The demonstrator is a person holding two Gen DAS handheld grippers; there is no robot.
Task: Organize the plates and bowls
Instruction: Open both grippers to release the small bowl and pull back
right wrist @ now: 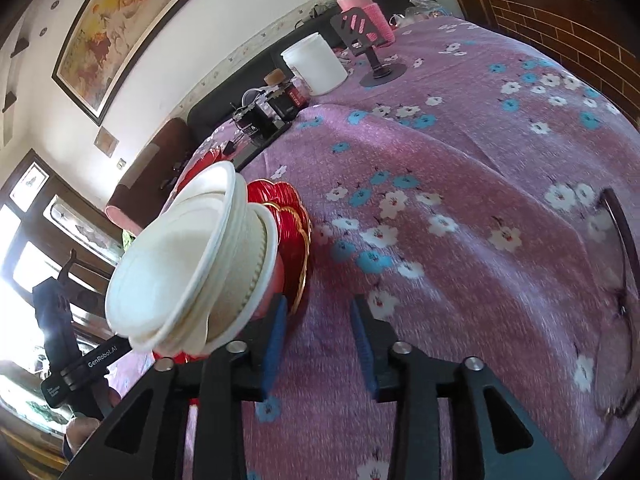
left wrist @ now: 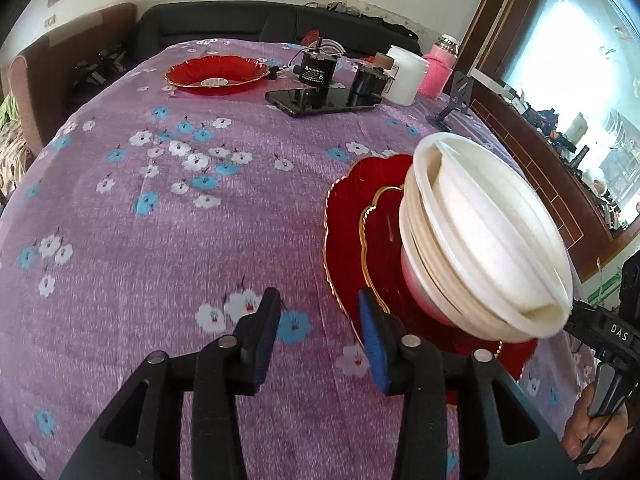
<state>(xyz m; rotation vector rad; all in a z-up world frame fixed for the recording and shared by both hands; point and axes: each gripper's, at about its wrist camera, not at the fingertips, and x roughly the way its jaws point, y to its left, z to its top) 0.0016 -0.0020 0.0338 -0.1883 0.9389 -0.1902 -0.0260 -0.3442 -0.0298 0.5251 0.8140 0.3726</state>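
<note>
Left gripper [left wrist: 320, 312] and right gripper [right wrist: 318, 320], blue-padded jaws partly apart, empty, flanking stacked white paper bowls [left wrist: 480, 236] on nested red gold-rimmed scalloped plates [left wrist: 360, 216]. Beyond, on the purple floral tablecloth [left wrist: 200, 220]: another red scalloped plate [left wrist: 216, 72], black phone [left wrist: 320, 100].

Purple flowered tablecloth [left wrist: 224, 216] under stacked red plates [left wrist: 352, 240], lone red plate [left wrist: 216, 74], phone [left wrist: 320, 101], white jar [left wrist: 406, 74].
</note>
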